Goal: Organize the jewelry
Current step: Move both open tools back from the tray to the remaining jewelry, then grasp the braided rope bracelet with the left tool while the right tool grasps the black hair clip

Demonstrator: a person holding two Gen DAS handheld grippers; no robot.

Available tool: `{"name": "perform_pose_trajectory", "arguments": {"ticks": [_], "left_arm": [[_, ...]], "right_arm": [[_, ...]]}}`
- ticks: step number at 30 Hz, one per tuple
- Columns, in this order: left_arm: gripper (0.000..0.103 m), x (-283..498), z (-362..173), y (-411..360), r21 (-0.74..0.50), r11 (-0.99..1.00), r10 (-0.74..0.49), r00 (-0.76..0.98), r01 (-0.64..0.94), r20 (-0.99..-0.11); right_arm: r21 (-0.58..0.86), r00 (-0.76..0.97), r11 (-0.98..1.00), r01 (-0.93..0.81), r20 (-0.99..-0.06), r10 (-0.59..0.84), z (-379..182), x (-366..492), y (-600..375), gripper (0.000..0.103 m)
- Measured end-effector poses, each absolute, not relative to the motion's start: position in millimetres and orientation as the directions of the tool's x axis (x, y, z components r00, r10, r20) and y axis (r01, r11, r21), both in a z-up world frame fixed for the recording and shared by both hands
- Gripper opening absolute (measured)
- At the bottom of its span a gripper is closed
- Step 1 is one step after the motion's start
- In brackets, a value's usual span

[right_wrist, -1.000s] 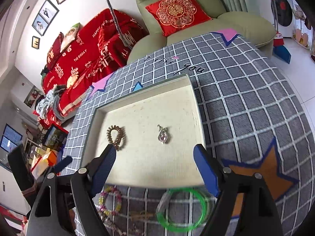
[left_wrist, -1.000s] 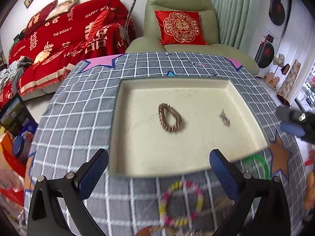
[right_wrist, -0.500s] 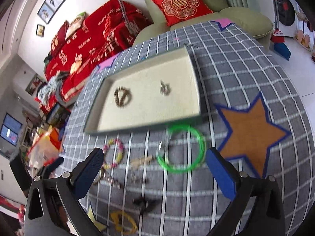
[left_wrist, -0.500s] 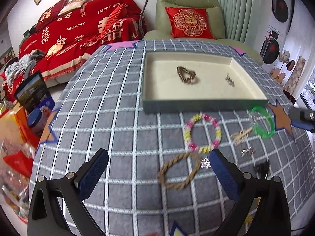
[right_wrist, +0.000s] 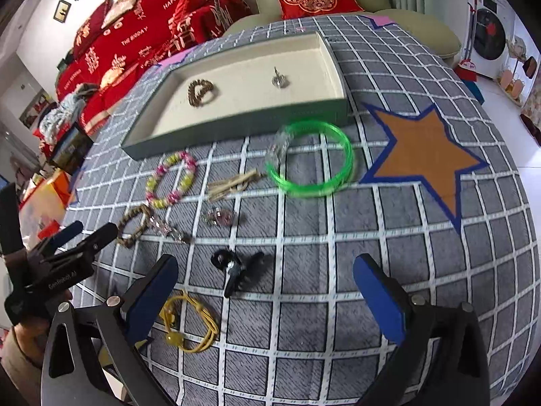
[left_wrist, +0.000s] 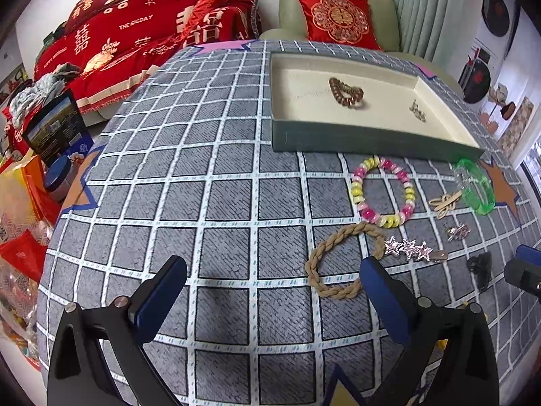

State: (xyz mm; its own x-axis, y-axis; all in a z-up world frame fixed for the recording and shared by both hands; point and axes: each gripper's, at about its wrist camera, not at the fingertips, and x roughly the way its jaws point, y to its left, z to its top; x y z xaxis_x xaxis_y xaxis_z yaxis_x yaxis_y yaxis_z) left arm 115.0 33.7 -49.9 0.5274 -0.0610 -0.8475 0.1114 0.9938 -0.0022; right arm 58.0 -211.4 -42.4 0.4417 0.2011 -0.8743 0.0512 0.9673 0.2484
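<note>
A shallow cream-lined tray (right_wrist: 236, 125) holds a brown bead bracelet (right_wrist: 200, 92) and a small silver pendant (right_wrist: 280, 80). A green bangle (right_wrist: 312, 164), a pink-yellow bracelet (right_wrist: 170, 180) and a braided cord loop (left_wrist: 341, 260) lie on the desk (right_wrist: 372, 237) outside.

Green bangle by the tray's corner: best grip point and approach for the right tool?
Take the green bangle on its near rim, from above, one finger inside the ring and one outside. It lies flat on the tablecloth, so a side approach has little to pinch. Its far rim sits close to the tray. The right tool is open.
</note>
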Motion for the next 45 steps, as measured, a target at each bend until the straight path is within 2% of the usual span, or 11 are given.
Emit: {"name": "perform_pose_trajectory", "arguments": {"ticks": [4,6,10,15,17,21,23,24,25,36,45], "left_arm": [[0.103,118.5,-55.2,28.6,0.005,0.992,-0.060,0.519,0.123,-0.853],[0.098,119.8,-56.8,25.2,0.013,0.991,-0.058,0.513,0.135,-0.857],[0.090,121.7,-57.2,21.2,0.015,0.989,-0.065,0.513,0.150,-0.856],[0.073,115.7,-53.2,10.1,0.032,0.980,-0.077,0.522,0.195,-0.849],[0.071,112.5,-52.5,4.6,0.052,0.976,-0.069,0.530,0.210,-0.845],[0.045,108.1,-51.0,-2.4,0.039,0.969,-0.100,0.527,0.246,-0.844],[0.036,105.2,-50.5,-6.7,0.042,0.965,-0.106,0.530,0.261,-0.841],[0.021,104.3,-50.4,-7.8,0.037,0.963,-0.115,0.528,0.268,-0.842],[0.016,103.3,-50.3,-9.0,0.027,0.962,-0.125,0.522,0.273,-0.844],[0.016,97.0,-42.7,12.0,-0.147,0.963,-0.243,0.491,0.225,-0.837],[0.016,90.4,-13.7,10.6,-0.174,0.952,-0.284,0.524,0.251,-0.803]], "right_arm": [[0.211,0.432,0.975,0.072,-0.887,0.160,-47.3,58.0,-207.9,0.103],[0.207,0.428,0.975,0.076,-0.890,0.156,-49.4,58.8,-206.1,0.101],[0.163,0.411,0.983,0.082,-0.904,0.116,-56.4,60.8,-198.3,0.081],[0.105,0.421,0.993,0.057,-0.904,0.071,-56.3,61.2,-187.3,0.075],[0.080,0.423,0.996,0.040,-0.905,0.055,-56.6,60.3,-181.6,0.072],[0.027,0.431,1.000,0.013,-0.902,0.019,-56.3,59.5,-171.7,0.058],[0.000,0.438,1.000,-0.003,-0.899,0.002,-56.0,59.4,-167.8,0.044],[-0.001,0.441,1.000,-0.007,-0.898,0.002,-55.5,59.3,-168.2,0.040],[0.008,0.440,1.000,-0.009,-0.898,0.012,-55.4,59.2,-169.1,0.040],[0.133,0.440,0.991,-0.003,-0.890,0.120,-52.1,50.6,-191.8,0.040],[0.182,0.461,0.983,0.016,-0.874,0.155,-39.1,47.2,-205.6,0.040]]}}
